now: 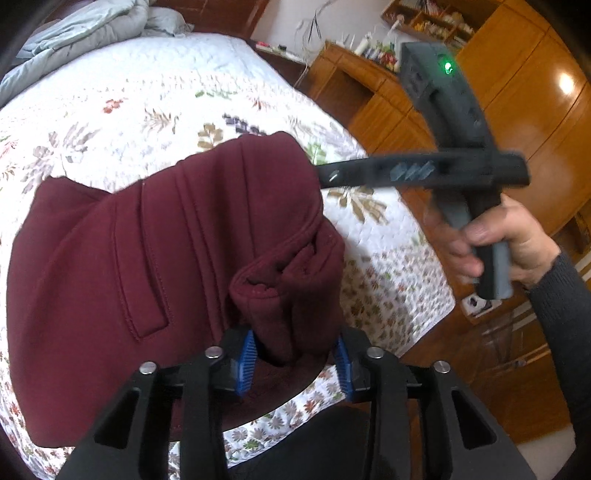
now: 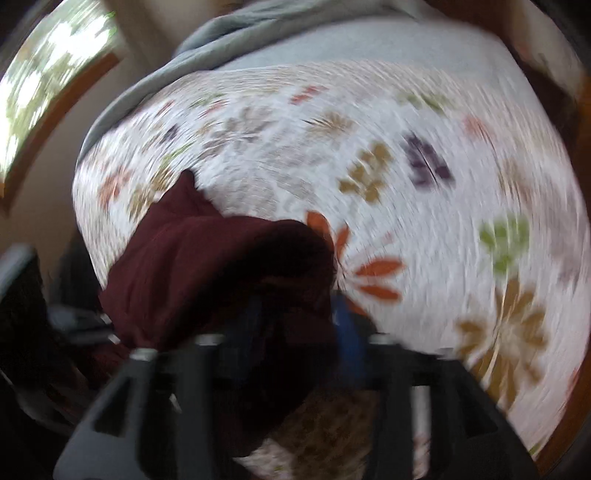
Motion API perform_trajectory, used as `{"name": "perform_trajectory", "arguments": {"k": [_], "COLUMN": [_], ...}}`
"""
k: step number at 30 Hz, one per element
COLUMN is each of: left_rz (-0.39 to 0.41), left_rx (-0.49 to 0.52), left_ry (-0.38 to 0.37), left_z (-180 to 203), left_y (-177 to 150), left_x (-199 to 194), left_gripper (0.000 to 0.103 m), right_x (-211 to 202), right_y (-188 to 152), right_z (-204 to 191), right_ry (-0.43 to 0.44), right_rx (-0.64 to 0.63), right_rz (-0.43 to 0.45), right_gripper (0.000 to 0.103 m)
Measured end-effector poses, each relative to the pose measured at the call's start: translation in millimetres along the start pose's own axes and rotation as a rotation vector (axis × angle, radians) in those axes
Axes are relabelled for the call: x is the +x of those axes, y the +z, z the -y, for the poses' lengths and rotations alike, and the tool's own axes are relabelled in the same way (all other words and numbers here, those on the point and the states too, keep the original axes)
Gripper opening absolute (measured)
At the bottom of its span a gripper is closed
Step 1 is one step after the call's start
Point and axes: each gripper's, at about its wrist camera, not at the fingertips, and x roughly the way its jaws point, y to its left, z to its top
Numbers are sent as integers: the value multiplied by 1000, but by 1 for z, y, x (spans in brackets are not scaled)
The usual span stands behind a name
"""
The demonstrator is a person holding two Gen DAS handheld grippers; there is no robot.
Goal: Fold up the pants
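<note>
Maroon pants [image 1: 129,240] lie folded on the flowered quilt [image 1: 147,92], pocket seam up. A bunched end of them stands between the blue pads of my left gripper [image 1: 293,362]. The cloth narrows where both pads press it, so that gripper is shut on it. My right gripper [image 1: 325,177] shows edge-on in the left wrist view, its tips at the far right edge of the pants, held by a hand [image 1: 517,240]. The right wrist view is blurred. There the pants [image 2: 207,251] lie dark between the wide-set fingers of the right gripper [image 2: 301,325], which is open.
A crumpled grey duvet [image 1: 92,29] lies at the head of the bed. Wooden cabinets [image 1: 517,129] and a shelf of small items stand to the right of the bed. In the right wrist view a window [image 2: 48,81] shows at the upper left.
</note>
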Motion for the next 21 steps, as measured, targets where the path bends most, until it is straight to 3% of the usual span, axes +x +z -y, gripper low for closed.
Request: {"name": "perform_trajectory", "arguments": {"k": [1,5,7,9,14,18,21], "left_rz": [-9,4,39,89,203,193,190], "left_rx": [-10,-42,-66,-94,-204,-377,-442], "left_ry": [-29,-152,-192,-222,-206,-235,-273], "left_z": [-1,-7,-14,-26,-92,-154,-179], "left_y": [-2,-9,-12,-14,10,22,22], "left_x": [2,-13,-32,-52,-92,-99,-98], "left_gripper": [53,74,83,84,88,88,88], "right_x": [-2,-16,-17,-13,15,28,32], "right_y": [-3,-44,-77,-95,-113,-108,-100], "right_z": [7,48,62,64,58,38,27], "right_ry": [13,241,432,538,633,654,608], "right_rx": [59,375,528,591,648,618,599], "right_rz": [7,76,141,174,156,107,66], "right_gripper": [70,82,88,89,90,93,94]}}
